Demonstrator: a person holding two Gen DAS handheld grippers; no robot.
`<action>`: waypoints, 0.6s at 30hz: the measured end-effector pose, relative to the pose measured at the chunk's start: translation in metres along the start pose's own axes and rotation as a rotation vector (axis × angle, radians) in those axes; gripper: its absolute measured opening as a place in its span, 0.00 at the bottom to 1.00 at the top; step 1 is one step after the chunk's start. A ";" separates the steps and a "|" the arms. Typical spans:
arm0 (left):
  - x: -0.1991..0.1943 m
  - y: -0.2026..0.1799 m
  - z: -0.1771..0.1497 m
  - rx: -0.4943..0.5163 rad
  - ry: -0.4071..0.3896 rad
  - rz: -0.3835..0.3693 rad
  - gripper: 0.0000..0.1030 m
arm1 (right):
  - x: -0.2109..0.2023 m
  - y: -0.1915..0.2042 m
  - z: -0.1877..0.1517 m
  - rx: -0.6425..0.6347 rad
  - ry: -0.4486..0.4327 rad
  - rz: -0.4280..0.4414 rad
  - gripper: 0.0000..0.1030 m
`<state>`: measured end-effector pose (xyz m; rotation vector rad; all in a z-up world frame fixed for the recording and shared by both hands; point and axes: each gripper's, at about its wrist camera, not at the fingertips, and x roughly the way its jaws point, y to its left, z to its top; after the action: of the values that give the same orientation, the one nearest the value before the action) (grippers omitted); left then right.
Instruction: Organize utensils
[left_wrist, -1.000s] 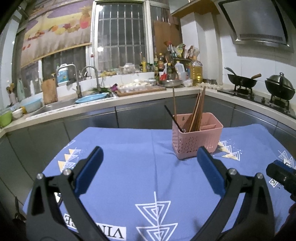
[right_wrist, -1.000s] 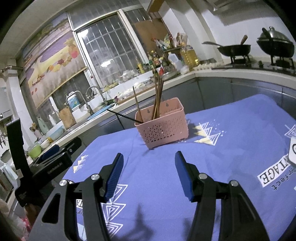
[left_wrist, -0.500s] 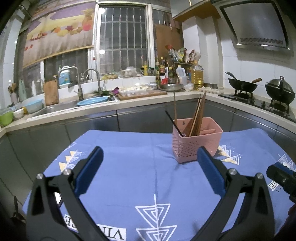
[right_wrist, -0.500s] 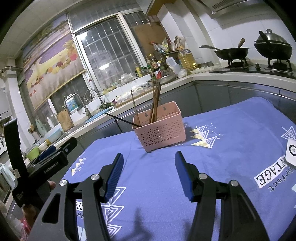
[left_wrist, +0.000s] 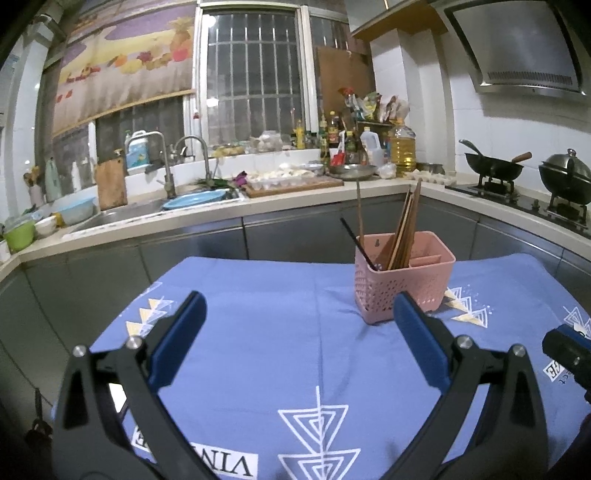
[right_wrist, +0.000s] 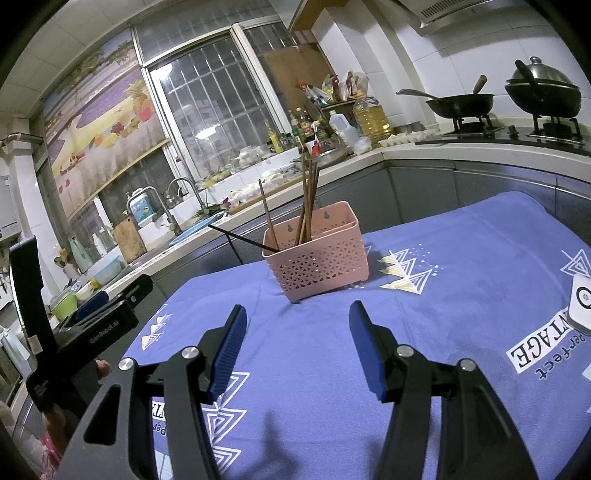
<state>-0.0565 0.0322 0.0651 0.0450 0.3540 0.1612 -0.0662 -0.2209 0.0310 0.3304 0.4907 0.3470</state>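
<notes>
A pink perforated utensil basket stands on the blue patterned cloth. Several brown wooden chopsticks lean upright inside it, and one black chopstick slants out over its left rim. My left gripper hovers open over the cloth, nearer than the basket and to its left, with nothing between its blue pads. My right gripper is also open and empty, just in front of the basket. The left gripper's body shows at the left of the right wrist view.
A white device lies on the cloth at the far right. Behind the table runs a kitchen counter with a sink, bottles and a cutting board. A wok and a lidded pot sit on the stove at the right.
Both views have tilted up a little, so the basket sits slightly lower in frame. Both grippers stay open and empty. The basket and chopsticks have not moved.
</notes>
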 end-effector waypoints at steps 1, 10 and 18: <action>0.000 0.000 0.000 0.000 -0.001 -0.001 0.94 | 0.000 0.000 0.000 0.000 0.001 0.001 0.57; -0.001 -0.001 -0.001 0.005 -0.014 0.002 0.94 | 0.000 0.001 0.000 0.000 0.000 0.000 0.57; -0.007 -0.001 0.000 -0.016 -0.047 -0.003 0.94 | 0.000 0.001 0.000 0.000 0.001 0.000 0.57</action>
<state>-0.0624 0.0298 0.0675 0.0321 0.3062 0.1595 -0.0669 -0.2202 0.0313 0.3303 0.4914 0.3473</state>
